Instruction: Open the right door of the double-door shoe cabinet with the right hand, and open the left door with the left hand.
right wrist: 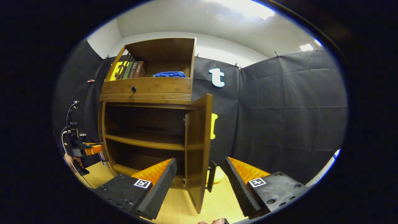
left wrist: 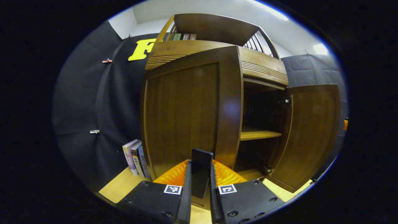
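Note:
The brown wooden shoe cabinet [left wrist: 261,67] fills the left gripper view. Its left door [left wrist: 182,115] is swung out toward me, and my left gripper [left wrist: 200,182] is shut on that door's dark upright handle [left wrist: 201,168]. The right door [left wrist: 311,133] stands wide open, baring an inner shelf [left wrist: 260,134]. In the right gripper view the right door [right wrist: 199,146] is edge-on, its dark handle [right wrist: 211,175] on the far side. My right gripper [right wrist: 200,183] is open, with the door's lower edge between its fingers, untouched. The left gripper [right wrist: 79,149], held by a hand, shows at far left.
A few books [left wrist: 135,157] lean against the cabinet's left side. The top shelf holds books [right wrist: 132,70] and a blue cloth [right wrist: 170,74], above a drawer with a knob [right wrist: 133,89]. Light wooden flooring [right wrist: 183,205] lies below; black cloth walls stand close around.

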